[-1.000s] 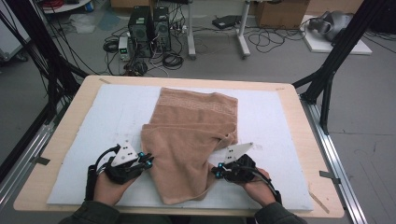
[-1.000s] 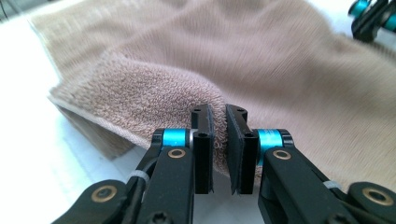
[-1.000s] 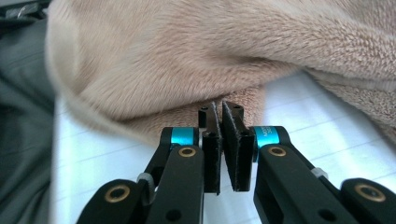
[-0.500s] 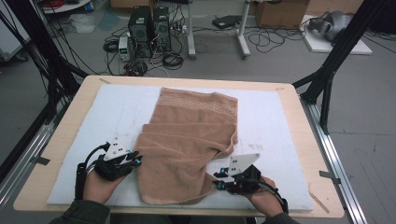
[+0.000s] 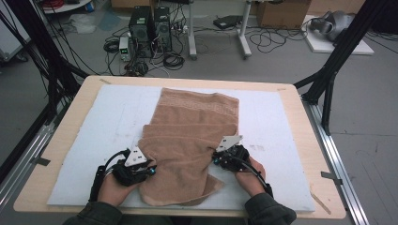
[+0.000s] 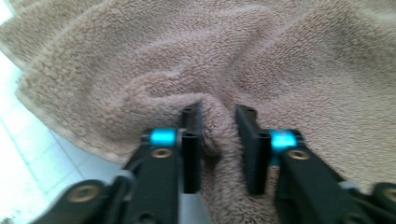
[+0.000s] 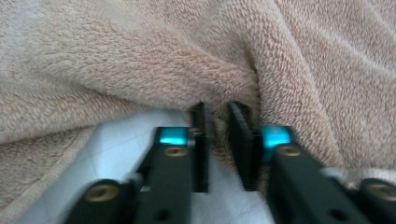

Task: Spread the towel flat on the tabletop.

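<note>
A tan towel [image 5: 192, 126] lies lengthwise on the white mat [image 5: 94, 126], rumpled at its near end. My left gripper [image 5: 154, 168] is at the towel's near left edge. Its jaws have just been closing and now pinch a raised fold of towel [image 6: 280, 56] between the left gripper's [image 6: 218, 114] pads. My right gripper [image 5: 212, 160] is at the towel's near right edge, shut on a pleat of towel [image 7: 116, 60] that bunches between the right gripper's [image 7: 218, 109] jaws. A hand holds each gripper from the near side.
The mat covers a wooden table [image 5: 305, 117]. Black frame posts [image 5: 338, 51] stand at both far corners. Computers [image 5: 150, 23] and cables lie on the floor behind the table. Bare mat flanks the towel on both sides.
Half a second ago both grippers sat farther out and nearer me. The left has moved right onto the towel's edge; the right has moved forward and inward, bunching the towel's near right side.
</note>
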A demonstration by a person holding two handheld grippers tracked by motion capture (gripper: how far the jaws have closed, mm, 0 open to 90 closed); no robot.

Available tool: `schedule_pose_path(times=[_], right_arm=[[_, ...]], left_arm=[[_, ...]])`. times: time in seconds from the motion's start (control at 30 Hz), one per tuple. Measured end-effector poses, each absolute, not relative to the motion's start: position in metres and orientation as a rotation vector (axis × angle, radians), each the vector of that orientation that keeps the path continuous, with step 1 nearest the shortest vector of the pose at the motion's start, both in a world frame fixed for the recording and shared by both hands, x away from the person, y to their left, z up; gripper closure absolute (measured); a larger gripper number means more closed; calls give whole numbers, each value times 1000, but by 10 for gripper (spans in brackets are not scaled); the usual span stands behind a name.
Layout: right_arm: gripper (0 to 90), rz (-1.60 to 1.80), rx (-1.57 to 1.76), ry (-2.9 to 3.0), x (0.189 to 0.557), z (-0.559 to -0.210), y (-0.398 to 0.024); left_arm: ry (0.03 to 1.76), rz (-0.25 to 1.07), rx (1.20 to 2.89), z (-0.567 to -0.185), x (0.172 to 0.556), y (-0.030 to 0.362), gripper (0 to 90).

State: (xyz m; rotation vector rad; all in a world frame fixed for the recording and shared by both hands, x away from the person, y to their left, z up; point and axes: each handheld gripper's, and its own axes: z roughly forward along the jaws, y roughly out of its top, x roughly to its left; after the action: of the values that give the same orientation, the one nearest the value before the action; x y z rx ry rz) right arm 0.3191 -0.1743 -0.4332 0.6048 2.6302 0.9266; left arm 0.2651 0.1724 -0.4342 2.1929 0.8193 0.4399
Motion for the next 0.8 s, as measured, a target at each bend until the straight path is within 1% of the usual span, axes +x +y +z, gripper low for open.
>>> schedule_pose_path(times=[0.07, 0.13, 0.33, 0.57, 0.63, 0.67, 0.7, 0.8], right_arm=[[859, 939, 619, 2651, 320, -430, -177], [860, 974, 617, 2647, 318, -424, -185], [862, 1035, 671, 2611, 312, -399, -228], [863, 1011, 742, 2538, 303, -380, -273], [870, 1002, 764, 2511, 303, -379, -281], [897, 953, 770, 2492, 305, -380, -283], [897, 914, 784, 2473, 308, -383, -287], [892, 973, 894, 2482, 322, -395, -297]], left_arm=[[833, 458, 2171, -432, 266, 176, 791], [848, 485, 2127, -428, 264, 179, 797], [867, 500, 2061, -417, 265, 185, 800], [839, 492, 2054, -414, 268, 172, 799], [831, 535, 2067, -415, 274, 164, 799], [835, 566, 2073, -415, 278, 162, 799], [850, 569, 2071, -416, 284, 161, 799], [884, 522, 2082, -420, 298, 162, 790]])
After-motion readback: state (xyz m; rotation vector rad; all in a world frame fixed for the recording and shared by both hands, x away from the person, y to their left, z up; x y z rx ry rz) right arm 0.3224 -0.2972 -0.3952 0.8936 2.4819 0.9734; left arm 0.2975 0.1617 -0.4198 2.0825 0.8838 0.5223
